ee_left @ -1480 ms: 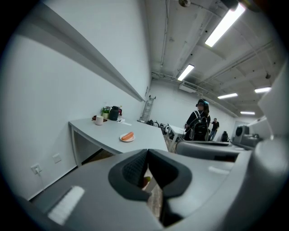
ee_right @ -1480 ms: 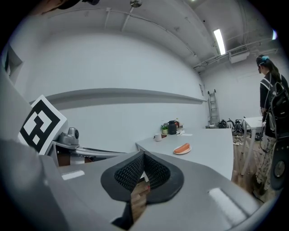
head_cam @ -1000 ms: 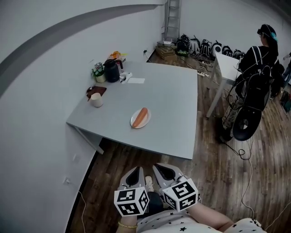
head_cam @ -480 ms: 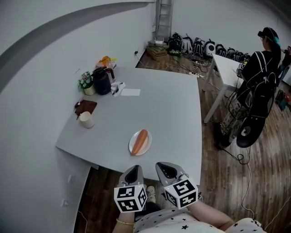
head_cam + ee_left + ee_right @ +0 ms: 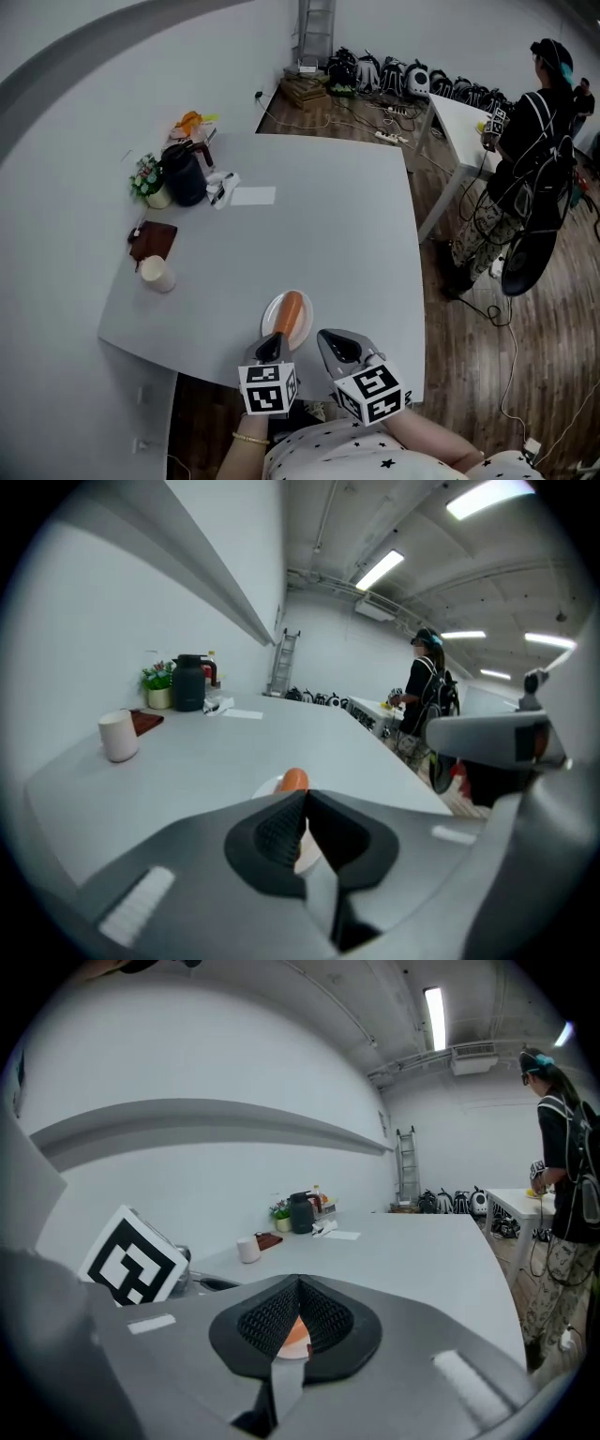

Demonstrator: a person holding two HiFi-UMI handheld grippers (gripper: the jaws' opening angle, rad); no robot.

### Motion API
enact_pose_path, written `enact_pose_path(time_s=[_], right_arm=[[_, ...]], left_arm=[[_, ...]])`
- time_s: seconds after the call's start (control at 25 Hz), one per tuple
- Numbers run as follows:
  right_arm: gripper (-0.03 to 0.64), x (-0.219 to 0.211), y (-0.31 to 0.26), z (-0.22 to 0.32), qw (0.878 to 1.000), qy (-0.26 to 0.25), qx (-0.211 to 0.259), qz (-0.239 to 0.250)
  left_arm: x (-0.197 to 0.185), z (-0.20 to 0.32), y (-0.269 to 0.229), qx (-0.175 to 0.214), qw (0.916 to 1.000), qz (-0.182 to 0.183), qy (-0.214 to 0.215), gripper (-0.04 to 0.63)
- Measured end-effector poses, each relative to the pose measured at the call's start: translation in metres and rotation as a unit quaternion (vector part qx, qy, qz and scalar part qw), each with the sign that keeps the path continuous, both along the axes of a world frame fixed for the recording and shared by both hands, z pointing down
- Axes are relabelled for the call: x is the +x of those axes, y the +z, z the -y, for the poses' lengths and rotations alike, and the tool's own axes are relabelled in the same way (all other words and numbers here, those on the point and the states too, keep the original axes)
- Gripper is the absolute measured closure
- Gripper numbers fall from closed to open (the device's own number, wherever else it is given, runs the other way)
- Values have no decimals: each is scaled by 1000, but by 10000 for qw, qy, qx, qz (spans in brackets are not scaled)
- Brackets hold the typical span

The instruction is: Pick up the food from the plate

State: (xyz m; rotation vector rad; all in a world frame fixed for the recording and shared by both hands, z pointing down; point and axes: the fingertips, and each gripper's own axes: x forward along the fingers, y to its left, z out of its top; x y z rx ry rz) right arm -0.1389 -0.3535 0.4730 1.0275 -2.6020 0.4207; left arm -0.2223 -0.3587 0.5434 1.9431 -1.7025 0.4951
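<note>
An orange sausage-like food (image 5: pixel 292 312) lies on a small white plate (image 5: pixel 273 320) near the front edge of the grey table (image 5: pixel 328 234). My left gripper (image 5: pixel 274 341) hovers just short of the plate's near rim, jaws shut and empty. Beside it, my right gripper (image 5: pixel 328 337) is also shut, with nothing held. In the left gripper view the food (image 5: pixel 293 779) shows just beyond the closed jaw tips (image 5: pixel 303 799). In the right gripper view the food (image 5: pixel 293 1332) peeks out from behind the closed jaws (image 5: pixel 298 1288).
At the table's left stand a white cup (image 5: pixel 157 274), a brown pad (image 5: pixel 154 239), a dark kettle (image 5: pixel 185 175), a small plant (image 5: pixel 148 178) and a paper (image 5: pixel 252 196). A person (image 5: pixel 534 122) stands at a second white table (image 5: pixel 461 127) to the right. Bags line the far wall.
The view has come forward over the table. Both grippers, still shut, now sit over the table's front edge, close to the plate, where before they hung above the floor.
</note>
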Motion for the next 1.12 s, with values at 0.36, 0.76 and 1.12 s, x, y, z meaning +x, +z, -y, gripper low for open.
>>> enact_pose_path(time_s=[0.36,0.76,1.12], right_arm=[[617,-9,20,26,9993,145,-329,-37],[617,-13,33,35,9987,211,-458,-82],[617,-5,28,33,9989,262,-374,-94]], left_arm=[[6,55,86,-1366,9833,518,1087,368],[7,71,107,-1665,9755,690,1259,382],[5,67,89,-1241,9884,94,866,383]])
